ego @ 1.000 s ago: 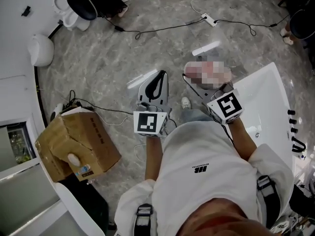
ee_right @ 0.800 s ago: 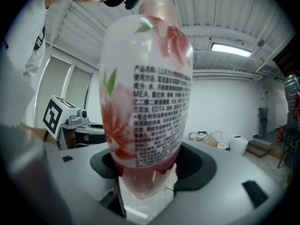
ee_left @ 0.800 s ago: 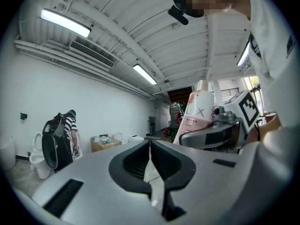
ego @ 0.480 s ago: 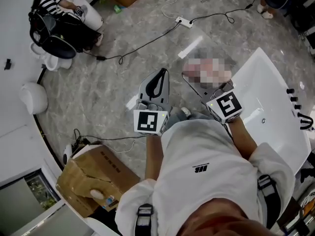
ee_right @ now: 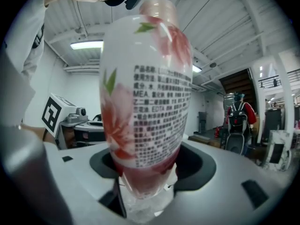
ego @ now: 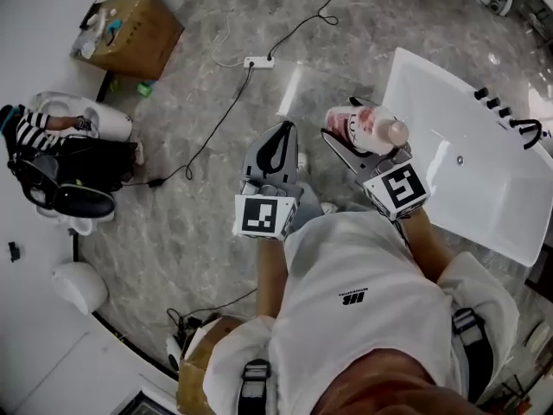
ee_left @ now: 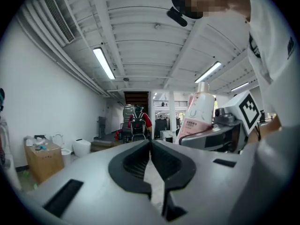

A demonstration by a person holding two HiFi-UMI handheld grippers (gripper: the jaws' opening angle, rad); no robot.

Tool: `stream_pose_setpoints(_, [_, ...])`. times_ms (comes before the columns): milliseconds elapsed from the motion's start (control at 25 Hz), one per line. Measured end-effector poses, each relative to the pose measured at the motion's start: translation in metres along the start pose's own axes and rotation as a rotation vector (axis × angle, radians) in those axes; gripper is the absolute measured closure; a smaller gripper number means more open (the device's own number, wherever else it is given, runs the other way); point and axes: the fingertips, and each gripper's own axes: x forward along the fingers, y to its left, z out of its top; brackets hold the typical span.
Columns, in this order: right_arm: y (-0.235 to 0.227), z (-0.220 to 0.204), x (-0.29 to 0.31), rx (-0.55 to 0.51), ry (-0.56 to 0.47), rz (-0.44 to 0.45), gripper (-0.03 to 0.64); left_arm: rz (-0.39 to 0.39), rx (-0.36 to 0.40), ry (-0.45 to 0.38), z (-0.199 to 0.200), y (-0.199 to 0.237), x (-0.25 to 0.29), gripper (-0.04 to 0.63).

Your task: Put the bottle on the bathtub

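A white and pink bottle (ego: pixel 363 129) with a flower pattern and a pale cap stands upright in my right gripper (ego: pixel 352 142), which is shut on its lower part. In the right gripper view the bottle (ee_right: pixel 144 90) fills the middle, its base squeezed between the jaws. The white bathtub (ego: pixel 471 162) lies at the right of the head view, just beyond the bottle, with black taps (ego: pixel 504 115) on its far rim. My left gripper (ego: pixel 275 145) is shut and empty, held beside the right one over the floor. The left gripper view shows the bottle (ee_left: pixel 198 114) to its right.
Grey marble floor with a white power strip (ego: pixel 258 61) and black cables. A cardboard box (ego: pixel 131 33) sits at the upper left; a seated person with a black bag (ego: pixel 60 167) is at the left. A person with a backpack (ee_right: pixel 238 121) stands far off.
The head view has swung: the bathtub now sits nearer, up at the right, and the floor scene has shifted. Both grippers keep their hold and spacing.
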Motion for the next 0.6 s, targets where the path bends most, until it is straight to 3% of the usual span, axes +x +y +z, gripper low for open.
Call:
stream_pose_setpoints(320, [-0.083,-0.002,0.028,0.036,0.04,-0.253,0.331,-0.254,0.0,-0.004,0.007,0.015,0.103,0.584])
stream_pose_setpoints(600, [-0.133,0.005,0.07,0.042,0.038,-0.408,0.331,-0.399,0.008,-0.002,0.006,0.049,0.171,0.584])
